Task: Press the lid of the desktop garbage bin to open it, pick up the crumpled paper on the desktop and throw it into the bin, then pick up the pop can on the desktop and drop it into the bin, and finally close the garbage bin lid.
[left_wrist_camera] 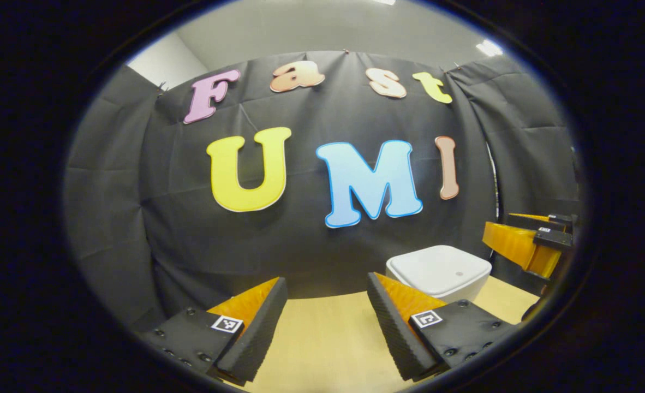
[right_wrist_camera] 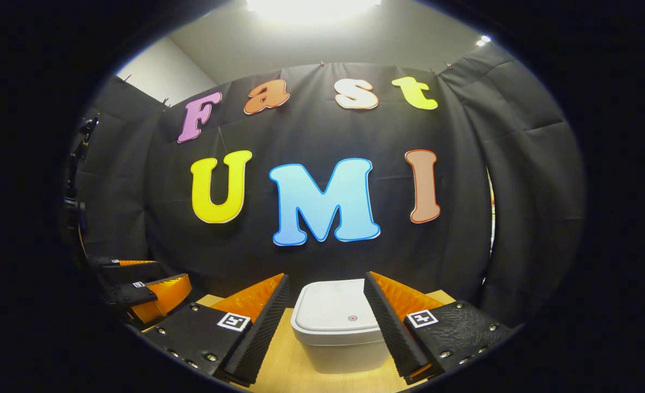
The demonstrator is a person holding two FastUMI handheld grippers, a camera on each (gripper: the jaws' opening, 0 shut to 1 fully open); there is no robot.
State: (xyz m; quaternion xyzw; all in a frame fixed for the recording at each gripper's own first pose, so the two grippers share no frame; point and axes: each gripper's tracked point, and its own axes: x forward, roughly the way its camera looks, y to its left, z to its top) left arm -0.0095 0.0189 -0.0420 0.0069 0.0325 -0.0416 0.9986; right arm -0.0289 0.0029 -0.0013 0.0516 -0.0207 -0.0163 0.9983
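A white desktop bin (right_wrist_camera: pixel 340 326) with a rounded square lid stands on the wooden desktop (right_wrist_camera: pixel 292 371), lid down, a small button near the lid's front. It sits straight ahead of my right gripper (right_wrist_camera: pixel 326 322), whose fingers stand open on either side of it in the right gripper view, held back from it. In the left gripper view the same bin (left_wrist_camera: pixel 441 271) lies to the right, beyond my open left gripper (left_wrist_camera: pixel 327 322), which holds nothing. The right gripper (left_wrist_camera: pixel 530 243) shows at the far right of that view, the left gripper (right_wrist_camera: pixel 142 297) at the lower left of the other.
Black cloth walls close the booth behind and on both sides of the desktop (left_wrist_camera: pixel 322 338). Bare wood lies under and ahead of my left gripper.
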